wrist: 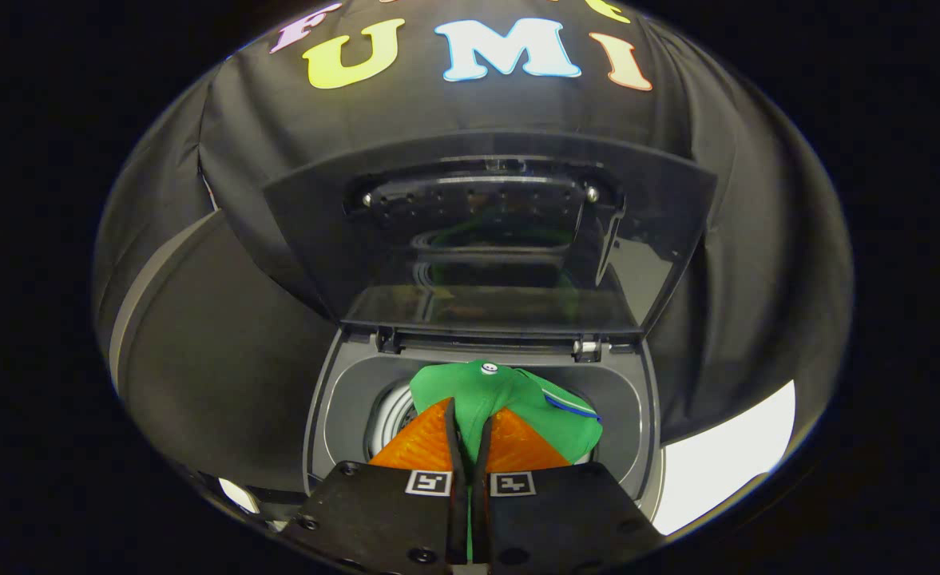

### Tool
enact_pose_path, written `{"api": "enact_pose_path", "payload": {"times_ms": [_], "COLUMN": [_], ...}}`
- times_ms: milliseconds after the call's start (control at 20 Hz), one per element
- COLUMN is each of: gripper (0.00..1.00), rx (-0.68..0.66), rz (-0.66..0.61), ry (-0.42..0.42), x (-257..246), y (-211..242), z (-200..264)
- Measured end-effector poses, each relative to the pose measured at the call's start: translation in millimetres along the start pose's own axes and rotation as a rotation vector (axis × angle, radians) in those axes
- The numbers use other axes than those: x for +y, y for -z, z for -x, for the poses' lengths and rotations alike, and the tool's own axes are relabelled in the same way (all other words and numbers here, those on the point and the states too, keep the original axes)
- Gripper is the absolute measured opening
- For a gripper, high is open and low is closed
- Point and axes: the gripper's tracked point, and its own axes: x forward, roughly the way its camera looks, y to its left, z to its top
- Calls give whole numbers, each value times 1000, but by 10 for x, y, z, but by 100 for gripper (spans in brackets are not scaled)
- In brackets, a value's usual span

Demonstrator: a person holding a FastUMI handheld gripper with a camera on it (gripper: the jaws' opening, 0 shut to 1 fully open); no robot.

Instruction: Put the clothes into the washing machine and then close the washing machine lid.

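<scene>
Black cloth backs the booth; at its centre the gripper (470, 435) has its fingers pinched tight on a green garment (509, 399), held over the washing machine's (645, 431) round drum opening. Beyond stands the raised lid (485, 239), apparently fully open. Released here, trailing cloth could catch the opening's rim and block the lid.

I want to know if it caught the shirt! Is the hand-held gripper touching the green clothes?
Touching. In the gripper view, the hand-held gripper has both fingers pinched on a fold of the green clothes, held above the washing machine opening.
</scene>
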Motion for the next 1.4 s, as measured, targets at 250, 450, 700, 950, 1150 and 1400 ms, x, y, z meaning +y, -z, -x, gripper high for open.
{"api": "enact_pose_path", "payload": {"times_ms": [250,450,700,950,1150,1400], "gripper": [4,4,4,4,23,98], "rx": [65,96,125,138,213,224], "rz": [1,30,17,21,-28,-59], "ry": [23,24,19,25,-6,67], "x": [-29,-20,-1,49,114,-82], "y": [265,401,536,602,812,1004], "z": [-211,-311,-441,-515,-528,-652]}}
